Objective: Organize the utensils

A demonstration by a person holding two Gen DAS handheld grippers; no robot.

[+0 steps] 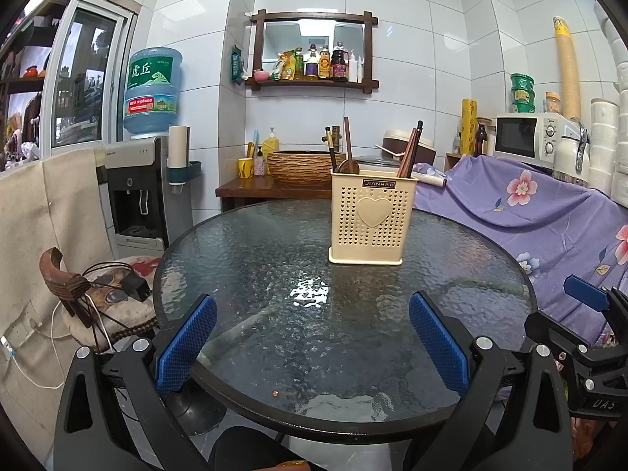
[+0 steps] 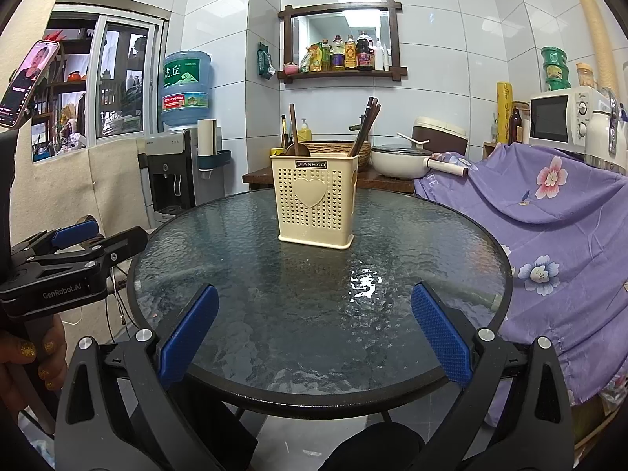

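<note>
Chopsticks (image 1: 410,149) and spoon (image 1: 348,157) stand in holder (image 1: 371,219); table (image 1: 243,274) around it bare; left gripper (image 1: 312,337) and right gripper (image 2: 314,333) spread, empty — task looks finished.

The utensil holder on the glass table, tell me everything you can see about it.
The utensil holder is a cream, plastic-looking box, perforated with small holes, with a raised heart on its front and a dark JIANHAO label near the rim. It stands upright on a slightly wider base on the round glass table, towards the far side. Dark wooden chopsticks lean out on one side; a wooden spoon and more sticks stand on the other. Neither gripper touches it.
</note>
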